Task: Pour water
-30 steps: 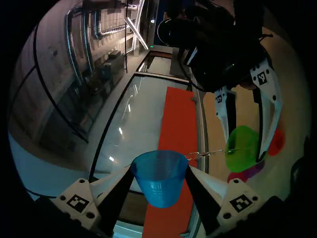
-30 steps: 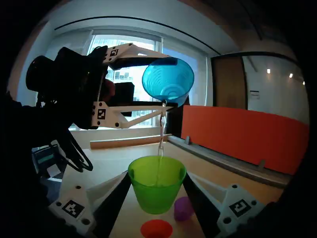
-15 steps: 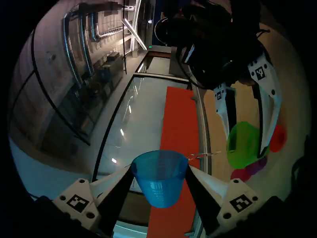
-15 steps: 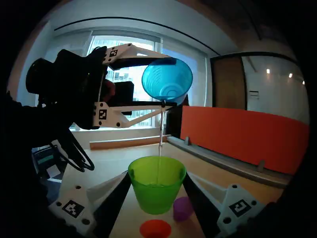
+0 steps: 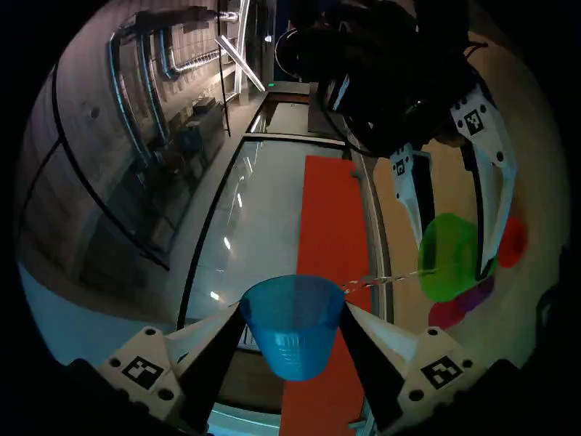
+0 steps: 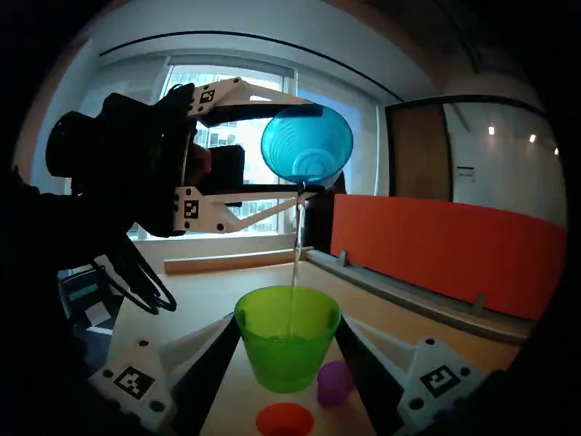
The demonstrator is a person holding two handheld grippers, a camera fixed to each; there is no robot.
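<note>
Right gripper (image 6: 287, 325) pinches the green cup (image 6: 287, 352) between both fingers, upright, with some water in the bottom. Can't tell whether the cup rests on the tabletop (image 6: 407, 320) or hangs just over it. Just beside its base on the tabletop are a small purple cup (image 6: 334, 381) and a red cup (image 6: 285, 419), close together, both well in from the edge that carries the orange divider (image 6: 450, 247). A thin water stream (image 6: 295, 247) drops straight into the green cup's mouth from the lip of the blue cup (image 6: 307, 149) above. The blue cup is tipped over on its side with its mouth toward the right gripper's camera. It is clamped between both fingers of the left gripper (image 6: 317, 150), which lies sideways with a gloved hand (image 6: 123, 171) behind it. In the left gripper view the same stream runs sideways (that camera is rolled over) from the blue cup's rim toward the green cup. Past the cups, a wooden strip (image 6: 232, 260) runs along the tabletop's far edge. A bright window (image 6: 240, 138) is behind it, and the divider stands along the right-hand edge.
</note>
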